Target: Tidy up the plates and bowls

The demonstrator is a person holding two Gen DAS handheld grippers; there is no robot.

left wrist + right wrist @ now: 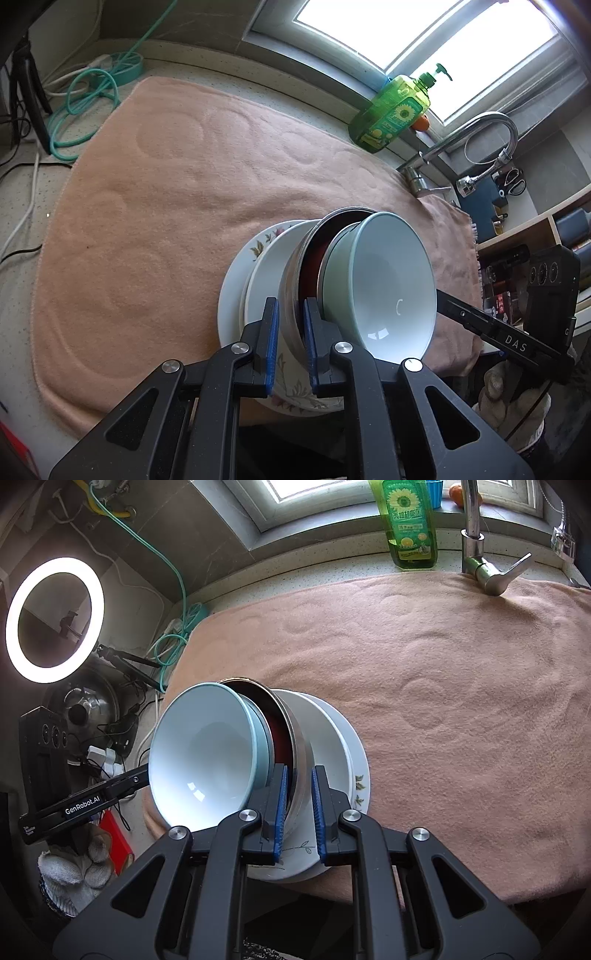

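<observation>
We had each wrist camera just behind its own jaws, looking forward and down along them, very near the stack (332, 288) of dishes. The left view faced the window (417, 33) and tap (487, 133); the right view faced the ring light (55, 620). Both shared the stack (258, 760), towel (166, 192) and soap bottle (410, 528).

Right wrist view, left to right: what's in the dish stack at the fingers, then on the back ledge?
Stack: pale blue bowl → steel bowl → white plate → floral plate. Ledge: green soap bottle → faucet.
</observation>
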